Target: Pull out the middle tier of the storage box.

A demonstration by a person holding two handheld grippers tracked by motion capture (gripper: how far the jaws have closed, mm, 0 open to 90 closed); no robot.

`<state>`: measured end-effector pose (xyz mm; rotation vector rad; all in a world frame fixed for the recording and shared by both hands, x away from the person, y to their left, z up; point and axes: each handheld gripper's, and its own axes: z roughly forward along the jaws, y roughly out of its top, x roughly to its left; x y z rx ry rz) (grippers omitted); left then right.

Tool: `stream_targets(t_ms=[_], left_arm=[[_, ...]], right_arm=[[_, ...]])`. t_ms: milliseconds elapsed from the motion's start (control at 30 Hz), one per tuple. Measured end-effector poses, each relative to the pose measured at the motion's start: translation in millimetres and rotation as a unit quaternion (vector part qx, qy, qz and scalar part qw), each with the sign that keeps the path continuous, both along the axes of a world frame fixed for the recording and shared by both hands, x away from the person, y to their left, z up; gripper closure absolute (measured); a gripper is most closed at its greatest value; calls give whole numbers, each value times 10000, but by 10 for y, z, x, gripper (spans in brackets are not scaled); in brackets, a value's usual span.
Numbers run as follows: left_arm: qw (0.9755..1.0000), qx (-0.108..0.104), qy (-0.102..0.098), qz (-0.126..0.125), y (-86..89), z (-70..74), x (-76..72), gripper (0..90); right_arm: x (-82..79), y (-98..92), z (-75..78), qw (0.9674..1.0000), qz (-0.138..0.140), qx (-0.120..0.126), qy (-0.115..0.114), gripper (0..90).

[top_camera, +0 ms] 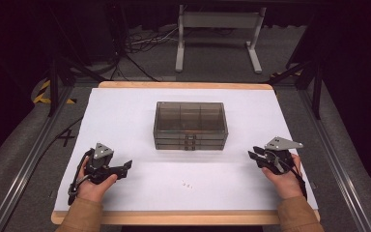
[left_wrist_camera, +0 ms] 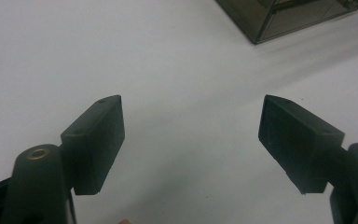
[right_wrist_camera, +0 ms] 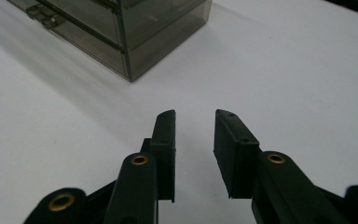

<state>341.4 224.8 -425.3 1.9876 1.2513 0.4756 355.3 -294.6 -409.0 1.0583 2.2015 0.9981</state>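
Observation:
A smoky, see-through box (top_camera: 191,125) with shallow drawers stands in the middle of the white tabletop (top_camera: 125,111). My left gripper (top_camera: 125,168) rests at the front left, pointing right toward the box. In the left gripper view its jaws (left_wrist_camera: 191,116) stand wide apart over bare white surface, with a corner of the box (left_wrist_camera: 284,18) at the top right. At the front right, my right gripper (top_camera: 254,153) points left. Its jaws (right_wrist_camera: 195,114) are a narrow gap apart with nothing between them, and the box (right_wrist_camera: 135,32) lies ahead to the left.
A few tiny pale specks (top_camera: 187,184) lie on the sheet in front of the box, between the two hands. The table's wooden front edge (top_camera: 183,218) runs just behind the wrists. A white frame (top_camera: 217,29) and cables stand on the floor beyond the table.

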Motion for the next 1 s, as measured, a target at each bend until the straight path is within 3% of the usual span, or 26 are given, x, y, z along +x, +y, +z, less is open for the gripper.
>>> stream_targets(t_ms=[167,300,400,667,700,867,967,1000], left_arm=[[10000,24,12,-7,3,-7,7,231],[10000,24,13,-6,0,-10,7,230],[10000,24,9,-8,2,-10,7,230],[10000,10,10,-7,8,-13,10,230],[10000,12,10,-9,8,-14,10,230],[10000,8,17,-3,14,-18,10,230],[10000,-18,11,22,22,-26,14,230],[10000,-18,11,22,22,-26,14,231]], right_arm=[[-36,37,-15,9990,227,-197,-316,696],[-89,90,-8,9957,406,-473,-684,698],[-109,112,-9,9941,455,-575,-797,699],[-147,174,-51,9840,584,-1078,-1294,696],[-147,174,-51,9840,584,-1078,-1294,696],[-168,200,-72,9758,636,-1389,-1563,695],[-194,237,-102,9685,742,-1660,-1702,694],[-194,237,-102,9685,742,-1660,-1702,694]])
